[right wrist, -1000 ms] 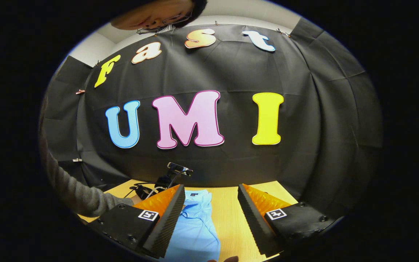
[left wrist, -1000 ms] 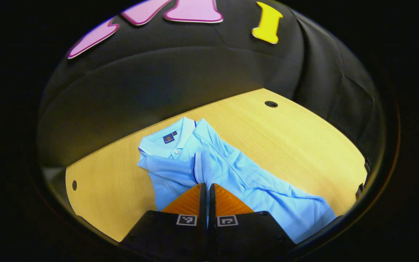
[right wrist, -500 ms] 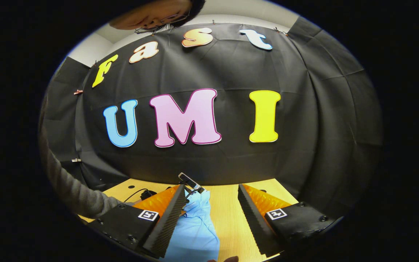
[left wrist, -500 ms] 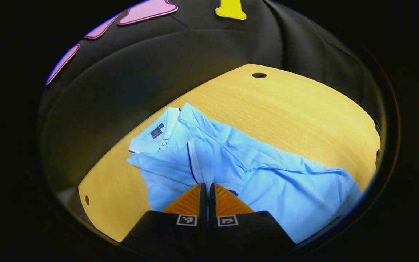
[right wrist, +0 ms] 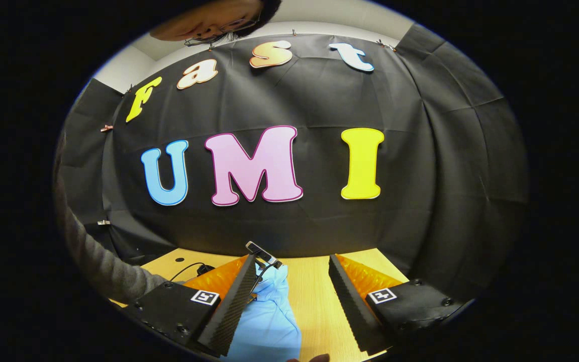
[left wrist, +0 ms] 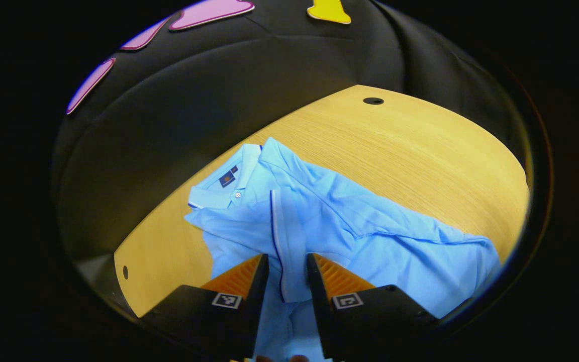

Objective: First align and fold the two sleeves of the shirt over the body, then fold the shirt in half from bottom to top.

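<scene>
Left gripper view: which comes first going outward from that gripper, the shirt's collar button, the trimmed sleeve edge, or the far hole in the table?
1. Trimmed sleeve edge, between the left gripper's fingers.
2. Collar button, farther, upper left.
3. Table hole, farthest, by the back edge.

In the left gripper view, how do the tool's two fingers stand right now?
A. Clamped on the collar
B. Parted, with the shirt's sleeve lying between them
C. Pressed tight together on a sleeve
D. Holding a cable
B: the left gripper has its fingers apart, and the sleeve of the blue shirt lies loose in the gap.
</scene>
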`<control>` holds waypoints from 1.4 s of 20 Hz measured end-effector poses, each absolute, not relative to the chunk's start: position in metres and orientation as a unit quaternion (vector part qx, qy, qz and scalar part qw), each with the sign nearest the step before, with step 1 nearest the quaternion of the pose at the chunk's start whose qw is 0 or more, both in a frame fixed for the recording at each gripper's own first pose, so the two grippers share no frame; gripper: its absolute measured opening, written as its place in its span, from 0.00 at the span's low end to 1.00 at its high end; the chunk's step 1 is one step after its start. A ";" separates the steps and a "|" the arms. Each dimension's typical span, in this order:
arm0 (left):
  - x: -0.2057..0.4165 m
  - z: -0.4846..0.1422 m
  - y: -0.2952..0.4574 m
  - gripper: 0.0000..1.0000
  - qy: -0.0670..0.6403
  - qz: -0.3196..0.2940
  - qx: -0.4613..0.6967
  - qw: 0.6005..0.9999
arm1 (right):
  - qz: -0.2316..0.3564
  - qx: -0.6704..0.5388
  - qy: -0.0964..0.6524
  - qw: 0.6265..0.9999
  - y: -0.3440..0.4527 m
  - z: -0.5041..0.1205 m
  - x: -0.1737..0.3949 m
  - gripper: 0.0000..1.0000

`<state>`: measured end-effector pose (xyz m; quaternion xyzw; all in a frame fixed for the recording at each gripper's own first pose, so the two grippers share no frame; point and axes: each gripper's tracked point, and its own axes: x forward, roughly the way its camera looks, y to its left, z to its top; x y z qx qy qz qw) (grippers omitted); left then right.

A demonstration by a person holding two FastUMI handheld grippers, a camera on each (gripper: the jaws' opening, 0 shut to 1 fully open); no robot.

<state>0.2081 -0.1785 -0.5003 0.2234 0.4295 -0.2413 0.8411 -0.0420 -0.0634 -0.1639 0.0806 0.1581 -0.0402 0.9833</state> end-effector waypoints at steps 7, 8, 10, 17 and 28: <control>0.213 -0.428 -0.185 0.84 0.345 -0.231 0.168 0.894 | -0.039 0.077 0.150 0.985 -0.057 -0.152 -0.045 0.92; 0.211 -0.406 -0.184 0.84 0.322 -0.225 0.153 0.907 | -0.038 0.077 0.147 0.985 -0.056 -0.149 -0.046 0.92; 0.204 -0.353 -0.176 0.84 0.269 -0.207 0.112 0.934 | -0.037 0.071 0.141 0.987 -0.053 -0.143 -0.047 0.92; 0.100 -0.163 -0.075 0.85 0.105 -0.097 0.007 0.990 | -0.032 0.050 0.120 0.991 -0.036 -0.115 -0.051 0.91; -0.051 -0.152 0.003 0.98 0.143 -0.041 0.003 0.989 | -0.022 0.011 0.167 0.986 -0.011 -0.124 -0.093 0.87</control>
